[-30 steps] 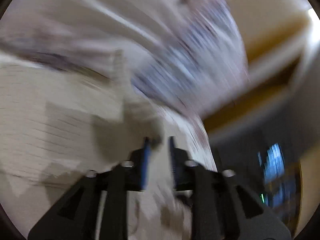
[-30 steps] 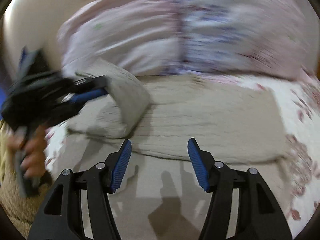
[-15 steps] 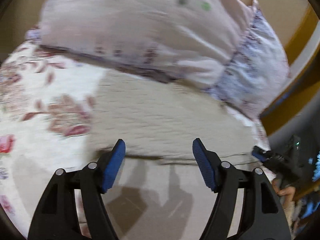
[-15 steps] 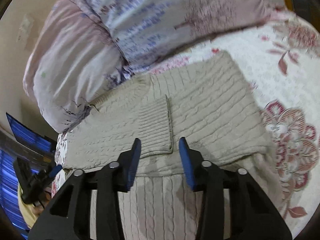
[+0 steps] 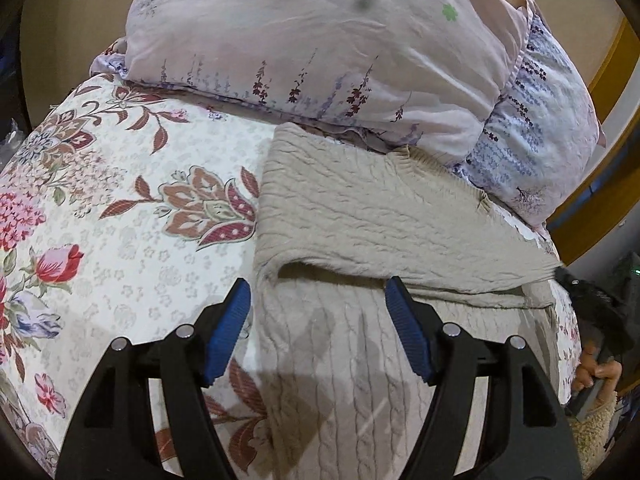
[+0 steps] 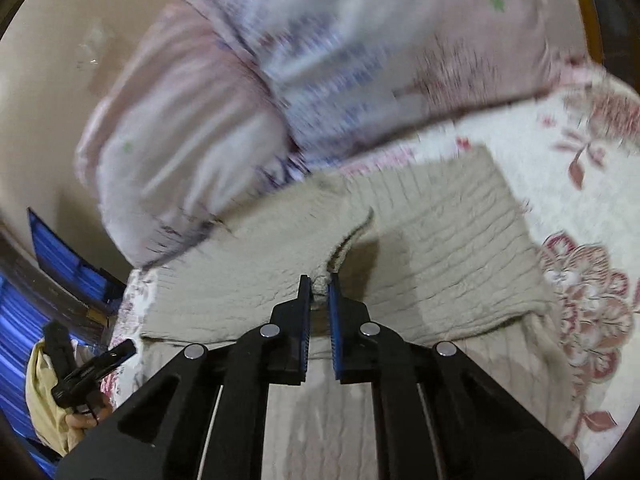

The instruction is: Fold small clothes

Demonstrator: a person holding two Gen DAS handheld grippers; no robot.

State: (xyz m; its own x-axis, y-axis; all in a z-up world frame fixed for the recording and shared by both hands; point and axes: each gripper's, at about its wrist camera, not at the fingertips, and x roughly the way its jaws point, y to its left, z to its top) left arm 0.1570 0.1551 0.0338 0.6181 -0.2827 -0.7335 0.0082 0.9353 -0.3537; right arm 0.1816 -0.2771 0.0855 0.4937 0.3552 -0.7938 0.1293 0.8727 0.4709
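A beige knitted sweater [image 5: 360,216] lies flat on a bed, on top of a flowery bedsheet [image 5: 120,208]. Its top edge touches the pillows. One part of the sweater is folded over the rest, and the fold makes a long edge across it.

The right claw [image 6: 319,286] has just been closing, and now its blue pads [image 6: 305,304] are squeezed together on a corner of the folded part of the sweater [image 6: 440,248]. That pinched corner is lifted up a little and bunched between the pads. The rest of the sweater is spread out beside and beyond the claw.

The left claw [image 5: 318,294] is wide, with nothing between its pads [image 5: 230,332]. Its jaws were opening a moment ago. It hangs over the lower part of the sweater, near the fold. One pad is over the sweater's side edge, next to the bedsheet, and the other is over the sweater.

Beyond the sweater sit two pillows. A pale pink pillow [image 5: 320,40] with small purple flowers is at the sweater's top edge. A pillow with blue flowers [image 5: 536,140] is next to it, by the sweater's far corner.

Past the sweater's side edge, off the bed, a hand [image 5: 596,368] holds the handle of the other claw. The right-side view is blurry near the pillows.
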